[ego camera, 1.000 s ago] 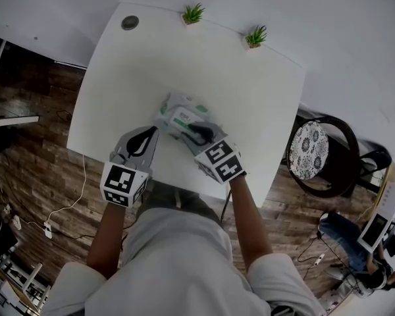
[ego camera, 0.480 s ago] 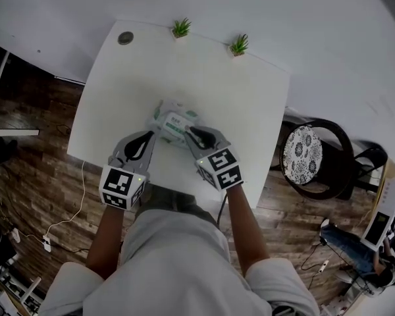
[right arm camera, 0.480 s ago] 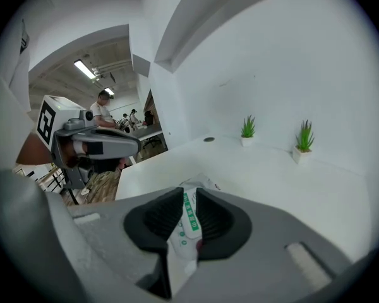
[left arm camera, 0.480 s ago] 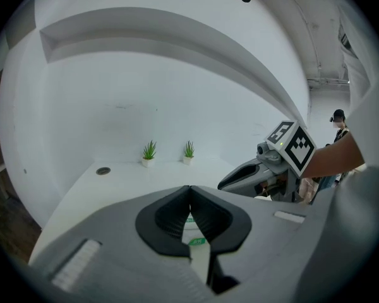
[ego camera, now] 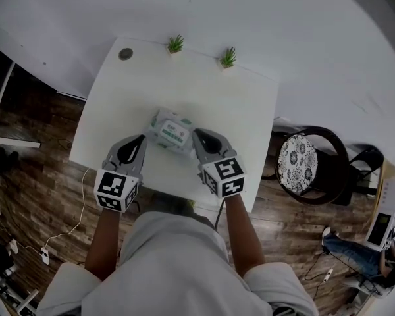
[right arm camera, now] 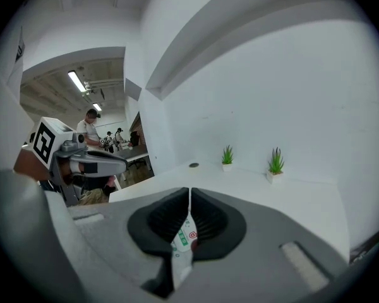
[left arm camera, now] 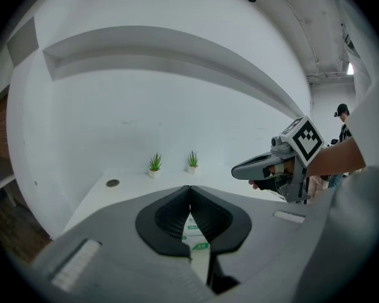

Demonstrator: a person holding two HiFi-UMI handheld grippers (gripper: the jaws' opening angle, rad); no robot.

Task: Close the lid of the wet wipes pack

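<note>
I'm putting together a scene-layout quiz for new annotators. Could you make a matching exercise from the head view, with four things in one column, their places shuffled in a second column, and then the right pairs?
Things
1. wet wipes pack
2. two potted plants
3. round grey disc
4. chair with patterned seat

Places
A. at the far left corner of the table
B. on the floor, to the right of the table
C. near the middle of the table
D. along the table's far edge

Pairs: 1-C, 2-D, 3-A, 4-B
</note>
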